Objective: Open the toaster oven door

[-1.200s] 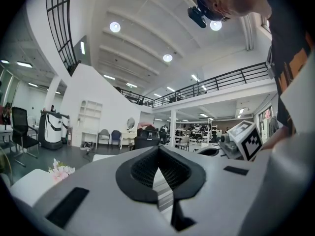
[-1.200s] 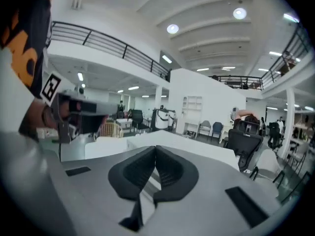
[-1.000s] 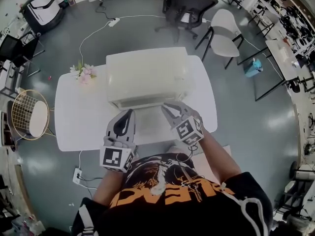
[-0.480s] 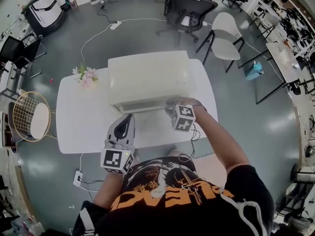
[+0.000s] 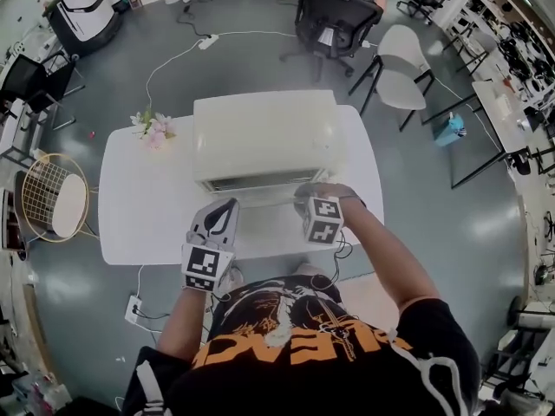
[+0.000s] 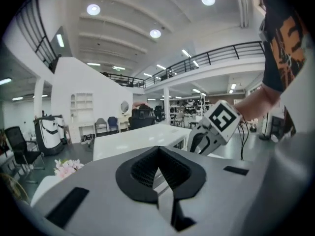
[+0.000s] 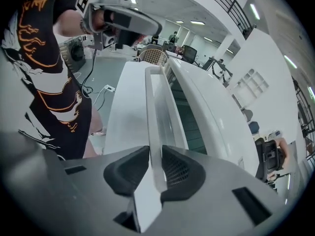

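Door handle (image 7: 153, 112) between right hand-held gripper (image 7: 156, 168) pads

Left tongs (image 5: 229, 206): jaws together and empty, pointing nearly level, held low in front of the body on a bent left arm (image 5: 178, 323). Right tongs (image 5: 305, 196): pitched steeply down, jaws just closing, pads pressed on the handle (image 7: 156, 107). The right arm (image 5: 386, 254) reaches forward.
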### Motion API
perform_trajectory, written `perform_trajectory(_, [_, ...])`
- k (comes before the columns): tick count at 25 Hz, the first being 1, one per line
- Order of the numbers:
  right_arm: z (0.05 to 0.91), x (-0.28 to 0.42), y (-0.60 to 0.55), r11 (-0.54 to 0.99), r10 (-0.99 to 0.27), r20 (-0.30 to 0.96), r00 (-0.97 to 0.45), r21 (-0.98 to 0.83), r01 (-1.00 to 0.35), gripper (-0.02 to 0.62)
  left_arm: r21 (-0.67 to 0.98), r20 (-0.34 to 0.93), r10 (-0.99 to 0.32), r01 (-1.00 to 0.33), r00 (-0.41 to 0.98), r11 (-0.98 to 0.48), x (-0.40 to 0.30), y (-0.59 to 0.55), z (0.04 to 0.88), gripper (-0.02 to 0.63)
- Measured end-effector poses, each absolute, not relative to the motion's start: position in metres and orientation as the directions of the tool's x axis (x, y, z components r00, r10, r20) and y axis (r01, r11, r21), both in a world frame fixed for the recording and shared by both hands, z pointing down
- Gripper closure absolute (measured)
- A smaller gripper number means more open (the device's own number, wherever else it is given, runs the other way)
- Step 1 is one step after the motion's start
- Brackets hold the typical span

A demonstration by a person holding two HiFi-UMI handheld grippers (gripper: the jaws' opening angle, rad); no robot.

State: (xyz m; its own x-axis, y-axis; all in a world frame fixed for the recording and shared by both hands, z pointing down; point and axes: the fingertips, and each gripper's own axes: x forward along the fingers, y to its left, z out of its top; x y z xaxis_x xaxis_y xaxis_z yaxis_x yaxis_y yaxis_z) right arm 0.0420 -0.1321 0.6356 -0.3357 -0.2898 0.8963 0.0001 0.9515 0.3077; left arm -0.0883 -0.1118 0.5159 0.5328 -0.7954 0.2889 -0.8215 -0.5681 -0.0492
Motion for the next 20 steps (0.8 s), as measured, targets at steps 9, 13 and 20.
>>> perform_trajectory(9, [0.651, 0.049, -0.104, 0.968, -0.237, 0.919, -0.315, 0.251, 0.005, 0.505, -0.5, 0.727, -0.597, -0.334, 0.34, -0.799, -0.083, -0.118, 0.594, 0.558])
perform_trajectory(13, [0.655, 0.047, -0.097, 0.973, -0.218, 0.923, -0.317, 0.229, -0.002, 0.502, -0.435, 0.865, -0.452, -0.122, 0.219, -0.892, -0.088, -0.117, 0.641, 0.505])
perform_trajectory(20, [0.629, 0.042, -0.086, 0.982, -0.183, 0.913, -0.365, 0.19, -0.018, 0.515, -0.383, 0.896, -0.397, -0.106, 0.198, -0.918, -0.088, -0.109, 0.659, 0.561])
